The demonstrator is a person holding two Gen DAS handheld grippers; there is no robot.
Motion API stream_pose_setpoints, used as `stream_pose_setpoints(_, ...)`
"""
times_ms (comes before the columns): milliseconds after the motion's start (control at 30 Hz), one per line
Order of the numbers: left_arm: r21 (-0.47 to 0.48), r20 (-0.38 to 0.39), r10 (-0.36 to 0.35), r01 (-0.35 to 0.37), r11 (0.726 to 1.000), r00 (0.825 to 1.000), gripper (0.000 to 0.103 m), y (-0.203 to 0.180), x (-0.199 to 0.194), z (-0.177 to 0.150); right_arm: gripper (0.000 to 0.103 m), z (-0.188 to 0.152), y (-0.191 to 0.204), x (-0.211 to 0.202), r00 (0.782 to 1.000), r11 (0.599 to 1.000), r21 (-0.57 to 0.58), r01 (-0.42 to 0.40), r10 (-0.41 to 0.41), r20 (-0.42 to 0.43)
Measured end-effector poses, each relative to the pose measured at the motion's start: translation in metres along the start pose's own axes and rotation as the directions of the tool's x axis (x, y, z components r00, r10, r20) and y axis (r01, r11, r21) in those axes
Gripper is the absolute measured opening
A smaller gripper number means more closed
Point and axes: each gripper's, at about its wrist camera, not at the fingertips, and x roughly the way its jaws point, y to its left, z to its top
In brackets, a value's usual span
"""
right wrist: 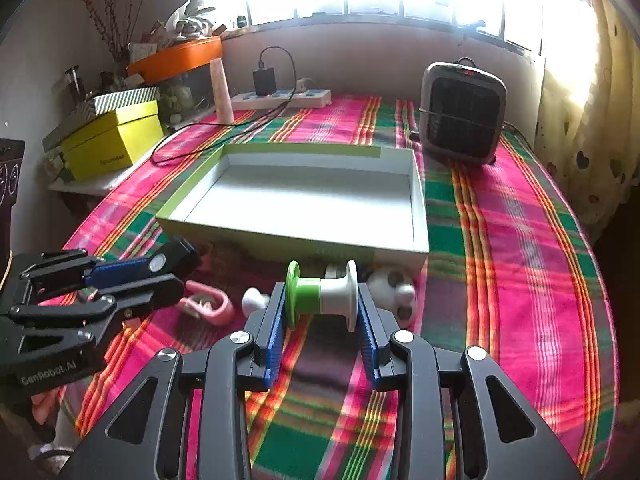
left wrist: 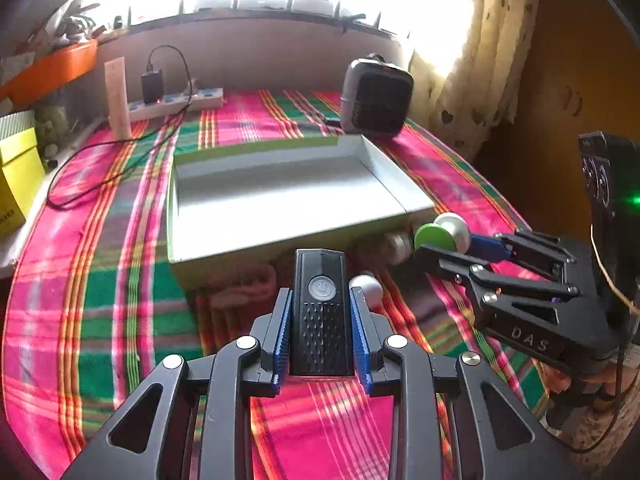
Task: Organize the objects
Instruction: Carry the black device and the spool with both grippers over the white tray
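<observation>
My left gripper (left wrist: pixel 320 300) is shut on a black torch-like device with a round power button (left wrist: pixel 319 304), held above the striped cloth in front of the open white box (left wrist: pixel 280 196). In the right wrist view my right gripper (right wrist: pixel 322 300) is shut on a green-and-white spool (right wrist: pixel 320 294), pads pressing its two flanges, just short of the box (right wrist: pixel 304 200). Each gripper shows in the other's view: the right gripper (left wrist: pixel 448 240) with the spool (left wrist: pixel 440 232), the left gripper (right wrist: pixel 160 270) with the device (right wrist: pixel 180 256). A small white item (left wrist: pixel 368 288) and a pink clip (right wrist: pixel 208 304) lie on the cloth.
A dark fan heater (right wrist: pixel 462 112) stands behind the box at the right. A power strip with a plugged charger (right wrist: pixel 280 98) and its cable run along the back wall. A yellow box (right wrist: pixel 112 140) sits at the left edge. A white-and-grey plush thing (right wrist: pixel 394 288) lies by the box's near corner.
</observation>
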Motion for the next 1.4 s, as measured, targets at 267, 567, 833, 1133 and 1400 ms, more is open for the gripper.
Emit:
stream_pose_setpoints(267,-0.040,0.011,0.018,-0.018,0.999,1.000,0.026,0.016,0.019,0.029,0.034,0.024,-0.004,0.021,1.000,1.000,-0.008,-0.005,0.005,-0.008)
stream_pose_setpoints(567,-0.079,0.003,0.043,-0.043,0.996,0.999,0.026,0.041,0.047,0.058,0.034,0.053,-0.009,0.050,0.999,1.000,-0.013,-0.019,0.019,-0.029)
stream_pose_setpoints(833,-0.089,-0.015,0.058,-0.059,0.994,0.998,0.026,0.054,0.074,0.077,0.034,0.076,-0.016,0.081,0.998,1.000,-0.011,-0.014,0.013,-0.057)
stream_pose_setpoints(1133,-0.114,-0.041,0.072,-0.076,0.991,0.997,0.026,0.066,0.100,0.090,0.034,0.097,-0.016,0.112,0.996,1.000,-0.027,-0.002,0.000,-0.091)
stream_pose_setpoints(1400,-0.116,-0.058,0.086,-0.093,0.989,0.995,0.026,0.070,0.112,0.094,0.034,0.103,-0.015,0.130,0.993,0.999,-0.043,0.017,-0.021,-0.114)
